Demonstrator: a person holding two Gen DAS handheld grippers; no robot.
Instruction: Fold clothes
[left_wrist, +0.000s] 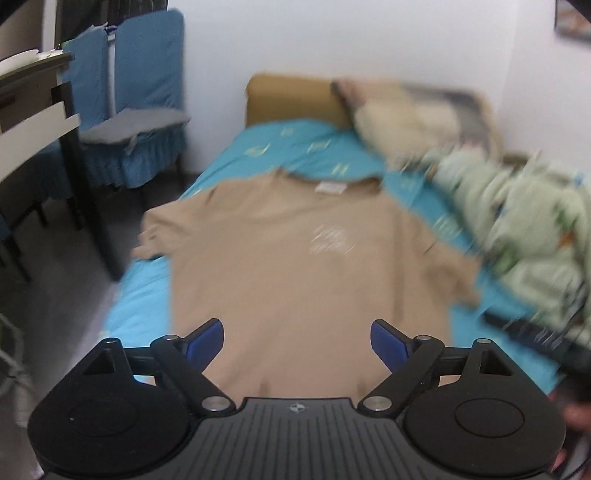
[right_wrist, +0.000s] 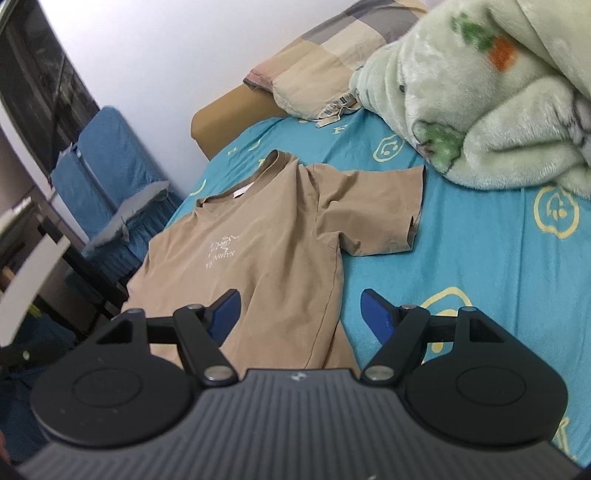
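The shirt (right_wrist: 266, 236) lies flat, front up, on the bed (right_wrist: 480, 258), ready for folding, while the left gripper (left_wrist: 297, 341) and right gripper (right_wrist: 300, 312) hover near its hem, jaws spread and empty.

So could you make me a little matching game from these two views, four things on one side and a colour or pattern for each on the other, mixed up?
Things:
1. T-shirt
2. Bed sheet
3. Fluffy blanket
4. Pillow

Descriptions:
A. Pale green with a carrot print
B. Tan, with a pale chest logo
C. Beige and grey check
D. Turquoise with yellow smiley outlines

Pairs: 1-B, 2-D, 3-A, 4-C
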